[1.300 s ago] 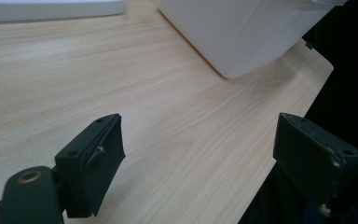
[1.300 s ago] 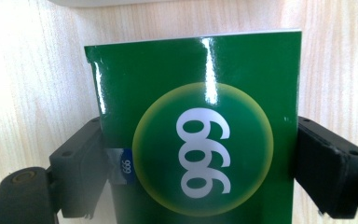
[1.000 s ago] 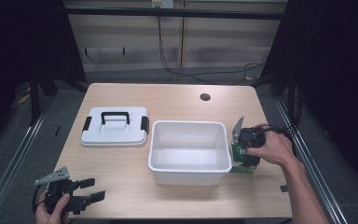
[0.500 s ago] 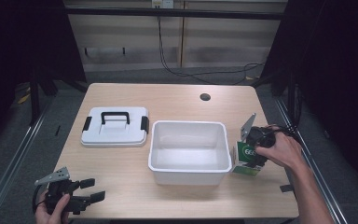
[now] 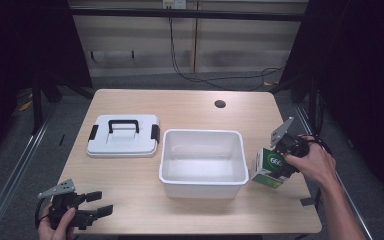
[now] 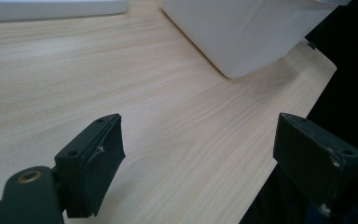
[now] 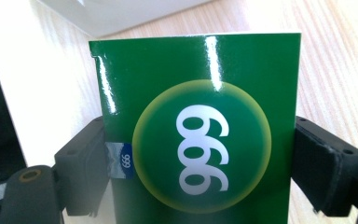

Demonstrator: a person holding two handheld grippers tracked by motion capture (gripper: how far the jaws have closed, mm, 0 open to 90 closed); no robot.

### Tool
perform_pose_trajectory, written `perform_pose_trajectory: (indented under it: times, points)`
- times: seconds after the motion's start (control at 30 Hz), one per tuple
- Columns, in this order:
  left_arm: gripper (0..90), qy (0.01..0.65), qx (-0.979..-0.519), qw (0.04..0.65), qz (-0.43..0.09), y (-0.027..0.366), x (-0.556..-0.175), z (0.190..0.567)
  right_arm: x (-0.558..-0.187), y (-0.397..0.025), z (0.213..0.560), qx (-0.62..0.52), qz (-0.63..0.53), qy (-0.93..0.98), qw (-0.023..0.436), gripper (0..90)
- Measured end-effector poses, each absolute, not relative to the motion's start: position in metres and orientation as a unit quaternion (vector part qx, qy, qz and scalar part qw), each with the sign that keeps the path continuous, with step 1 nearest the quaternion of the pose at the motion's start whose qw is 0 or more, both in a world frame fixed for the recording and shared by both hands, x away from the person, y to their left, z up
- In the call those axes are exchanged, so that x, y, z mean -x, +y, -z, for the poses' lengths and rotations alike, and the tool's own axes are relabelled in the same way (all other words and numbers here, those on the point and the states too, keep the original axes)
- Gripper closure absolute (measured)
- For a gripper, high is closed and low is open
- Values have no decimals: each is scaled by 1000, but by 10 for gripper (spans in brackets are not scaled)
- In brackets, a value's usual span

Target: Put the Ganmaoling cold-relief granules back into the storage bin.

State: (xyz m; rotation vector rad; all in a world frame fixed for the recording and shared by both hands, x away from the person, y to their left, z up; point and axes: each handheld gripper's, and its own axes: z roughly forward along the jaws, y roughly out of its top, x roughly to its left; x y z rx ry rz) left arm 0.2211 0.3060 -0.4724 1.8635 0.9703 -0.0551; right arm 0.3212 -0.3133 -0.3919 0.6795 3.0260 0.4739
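A green box [image 5: 268, 168] with a white-numbered round logo stands tilted on the table, just right of the white bin [image 5: 202, 133]. My right gripper [image 5: 283, 159] is shut on it. In the right gripper view both jaws press the sides of the green box [image 7: 200, 93], with the right gripper [image 7: 200, 158] low on it. My left gripper [image 5: 99, 204] rests open at the front left corner of the table, holding nothing. In the left gripper view the left gripper [image 6: 198, 154] has its jaws wide apart over bare wood.
A white lid [image 5: 123, 135] with a black handle and black side clips lies left of the bin. The bin's corner [image 6: 242, 37] shows ahead of the left gripper. A dark round hole [image 5: 220, 104] sits in the tabletop at the back right.
My right hand has shifted a little to the right with the green box, which now leans away from the bin. The left gripper has stayed put.
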Motion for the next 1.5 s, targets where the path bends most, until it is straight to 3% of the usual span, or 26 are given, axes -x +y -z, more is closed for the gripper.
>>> perform_pose_trajectory:
  times: [1.5]
  points:
    - [161,398,-771,496,17,305,-220,472,-292,-353,331,-245,-281,926,57,153]
